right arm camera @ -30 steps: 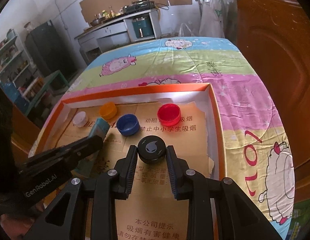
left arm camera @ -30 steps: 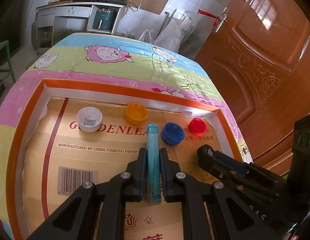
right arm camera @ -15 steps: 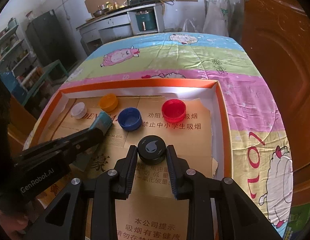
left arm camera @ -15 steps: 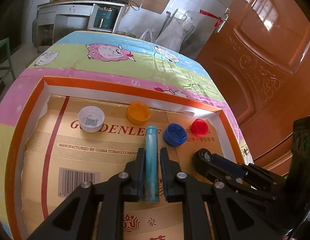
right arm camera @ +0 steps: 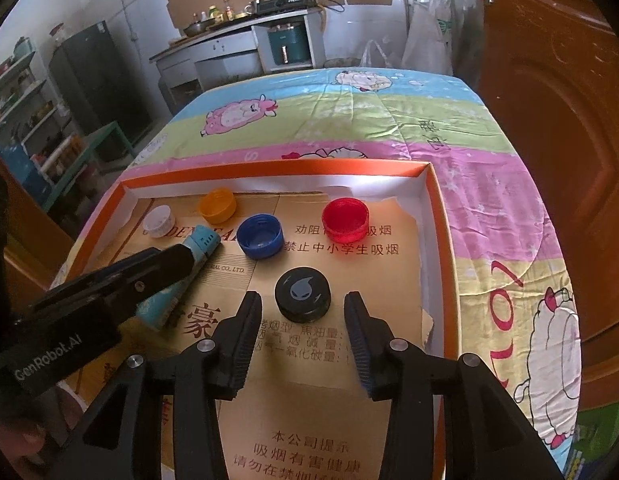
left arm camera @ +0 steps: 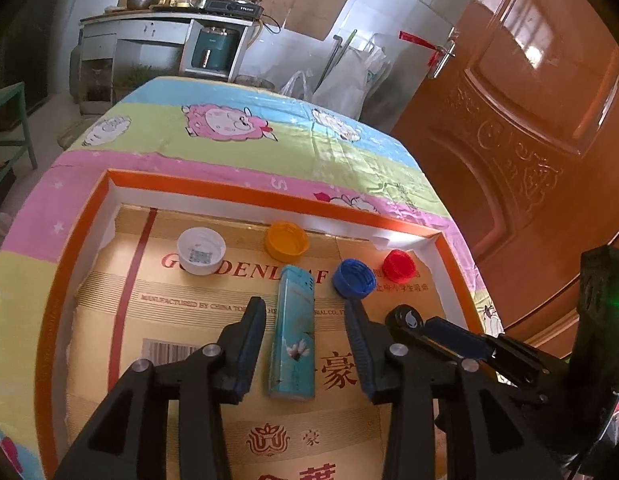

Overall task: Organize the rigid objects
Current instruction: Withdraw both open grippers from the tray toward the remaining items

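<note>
A teal lighter (left arm camera: 294, 332) lies flat on the cardboard floor of an orange-rimmed box (left arm camera: 245, 190), between the open fingers of my left gripper (left arm camera: 305, 320). A black cap (right arm camera: 302, 293) sits on the cardboard between the open fingers of my right gripper (right arm camera: 303, 318). Behind them stand a white cap (left arm camera: 200, 251), an orange cap (left arm camera: 287, 240), a blue cap (left arm camera: 354, 279) and a red cap (left arm camera: 399, 266). In the right wrist view the lighter (right arm camera: 181, 280) is partly hidden by the left gripper.
The box rests on a bed cover with cartoon sheep (left arm camera: 229, 120). A brown wooden door (left arm camera: 529, 128) stands close on the right. A kitchen counter (left arm camera: 169, 28) with pots and a green stool (left arm camera: 9, 120) lie beyond the bed.
Both grippers opened. The left one let go of the lighter, which now lies flat; the right one let go of the black cap, which rests on the cardboard.
</note>
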Tool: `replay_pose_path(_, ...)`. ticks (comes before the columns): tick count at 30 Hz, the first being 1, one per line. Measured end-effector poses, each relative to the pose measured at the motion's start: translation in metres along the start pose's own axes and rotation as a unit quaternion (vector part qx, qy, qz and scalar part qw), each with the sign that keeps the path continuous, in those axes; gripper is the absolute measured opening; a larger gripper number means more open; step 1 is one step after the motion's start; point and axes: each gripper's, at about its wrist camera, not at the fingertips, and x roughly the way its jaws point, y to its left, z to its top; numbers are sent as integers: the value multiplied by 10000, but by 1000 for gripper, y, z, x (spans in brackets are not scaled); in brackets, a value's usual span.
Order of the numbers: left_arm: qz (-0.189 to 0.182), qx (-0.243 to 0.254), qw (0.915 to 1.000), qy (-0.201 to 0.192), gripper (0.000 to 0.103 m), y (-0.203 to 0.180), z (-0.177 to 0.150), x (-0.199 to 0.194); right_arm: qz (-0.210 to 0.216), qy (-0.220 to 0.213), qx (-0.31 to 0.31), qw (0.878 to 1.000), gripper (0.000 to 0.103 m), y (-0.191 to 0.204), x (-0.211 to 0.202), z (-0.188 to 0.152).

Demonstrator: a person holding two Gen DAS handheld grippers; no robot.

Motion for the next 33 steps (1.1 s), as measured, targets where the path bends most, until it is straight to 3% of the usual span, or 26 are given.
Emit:
replay_pose_path(16, -171, 115, 9990, -388, 41, -11, -8, -61, 11, -349, 51, 9994, 44, 14, -54, -15)
replay_pose_path(33, -30, 203, 9968, -769, 41, -5, -38, -137, 20, -696, -21, 9976, 44, 39, -116, -50)
